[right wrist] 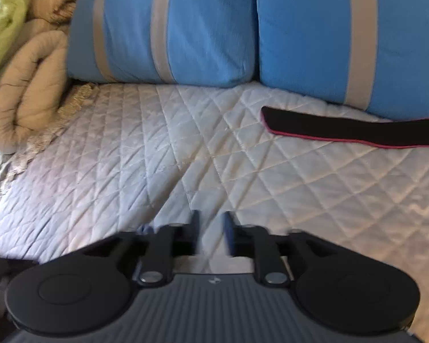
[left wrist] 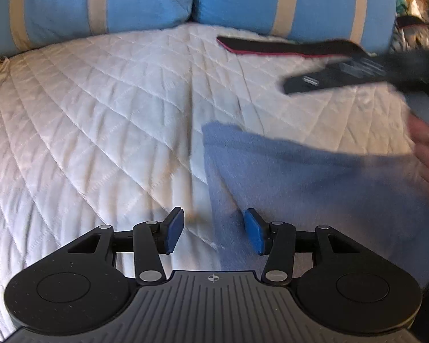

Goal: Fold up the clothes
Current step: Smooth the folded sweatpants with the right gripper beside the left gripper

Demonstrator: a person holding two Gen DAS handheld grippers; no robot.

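Note:
A blue-grey cloth lies spread on the white quilted bed, at the right of the left wrist view. My left gripper hovers over the cloth's left edge. Its blue pads stand apart and press on nothing, and the edge runs through the gap. My right gripper is a dark blur above the cloth's far side, with a person's hand behind it. In the right wrist view the right gripper is open over bare quilt, nothing between its fingers. A scrap of the blue cloth peeks out at its left.
A black strap with a red edge lies on the quilt near two blue pillows with beige stripes. A rolled beige blanket and a green cloth are piled at the bed's far left.

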